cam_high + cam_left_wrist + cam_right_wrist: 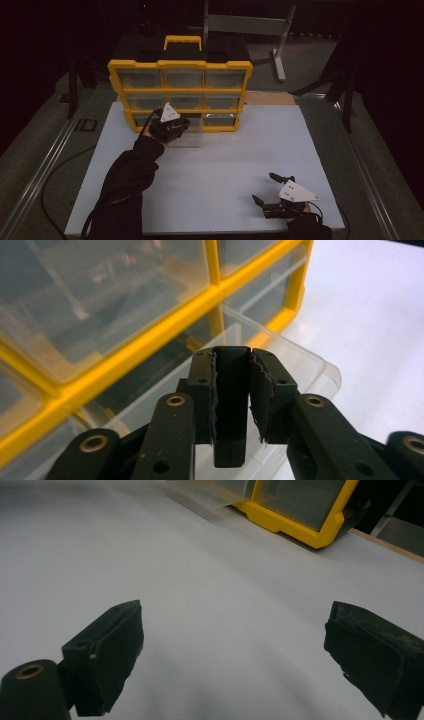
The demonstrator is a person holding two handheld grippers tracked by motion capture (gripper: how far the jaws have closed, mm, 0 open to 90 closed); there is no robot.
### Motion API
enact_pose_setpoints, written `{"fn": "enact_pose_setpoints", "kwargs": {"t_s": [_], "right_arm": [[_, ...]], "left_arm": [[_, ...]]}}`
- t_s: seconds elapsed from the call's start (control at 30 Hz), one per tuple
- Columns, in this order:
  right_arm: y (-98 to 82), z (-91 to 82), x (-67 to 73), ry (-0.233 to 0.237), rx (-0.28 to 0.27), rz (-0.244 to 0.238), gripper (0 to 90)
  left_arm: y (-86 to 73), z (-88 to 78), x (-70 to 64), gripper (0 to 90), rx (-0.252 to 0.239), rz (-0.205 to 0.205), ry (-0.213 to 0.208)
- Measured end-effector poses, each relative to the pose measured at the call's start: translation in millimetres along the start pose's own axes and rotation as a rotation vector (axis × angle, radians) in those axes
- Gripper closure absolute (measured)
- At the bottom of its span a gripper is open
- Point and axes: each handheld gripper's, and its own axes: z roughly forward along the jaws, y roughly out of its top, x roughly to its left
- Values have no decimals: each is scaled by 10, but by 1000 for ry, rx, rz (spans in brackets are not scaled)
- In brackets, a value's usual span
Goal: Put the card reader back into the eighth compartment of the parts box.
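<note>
Left gripper (232, 390) at bottom row of yellow organizer (180, 95); jaws nearly closed, pinching the dark tab at front of a clear drawer (305, 365). Drawer partly out of its slot, front lip just beyond and under the jaws, rest of it inside the frame ahead of them. Right gripper (235, 650) well apart from organizer, low over white surface (200, 590); jaws wide open, nothing between them, organizer corner far ahead and to the right.

Risks, judged: tab grip narrow, so a crooked pull could slip off it. Organizer unbraced, so a stiff drawer could drag or tip the whole frame forward. Pulled fully clear, drawer held by the tab alone could droop and drop. Contents not discernible.
</note>
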Motion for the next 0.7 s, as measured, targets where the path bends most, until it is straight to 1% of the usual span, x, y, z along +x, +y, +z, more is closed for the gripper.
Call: {"fn": "enact_pose_setpoints", "kwargs": {"t_s": [0.03, 0.1, 0.13, 0.17, 0.2, 0.23, 0.27, 0.3, 0.33, 0.37, 0.6, 0.67, 0.7], "right_arm": [[-1, 0, -2, 1, -1, -1, 89], [-1, 1, -4, 1, -1, -2, 89], [-1, 1, 0, 0, 1, 1, 89], [-1, 1, -3, 1, 0, -2, 89], [0, 0, 0, 0, 0, 0, 89], [0, 0, 0, 1, 0, 1, 89], [-1, 0, -4, 1, -1, -2, 89], [-1, 0, -4, 1, -1, -2, 89], [-1, -1, -3, 1, 0, -1, 89], [0, -3, -4, 0, -2, -2, 89], [1, -4, -6, -2, -3, -3, 89], [1, -4, -5, -2, -2, -4, 89], [3, -5, -1, -2, -2, -1, 89]], "left_arm": [[4, -3, 1, 645, -4, -7, -11], [23, -5, -12, 555, 2, -10, 0], [32, -7, -11, 516, 2, -10, -10], [42, -10, -20, 468, 6, -9, -2], [51, -16, -25, 443, 4, -7, -1], [61, -22, -30, 410, 5, -11, -9], [70, -26, -41, 362, 6, -10, -3], [70, -26, -41, 335, 6, -10, -3], [70, -26, -41, 335, 6, -10, -3], [95, -43, -50, 277, 13, -14, 0], [148, -135, -37, 163, 4, -42, -10], [157, -150, -39, 145, 3, -44, -11], [176, -177, -37, 115, 5, -61, -22]]}}
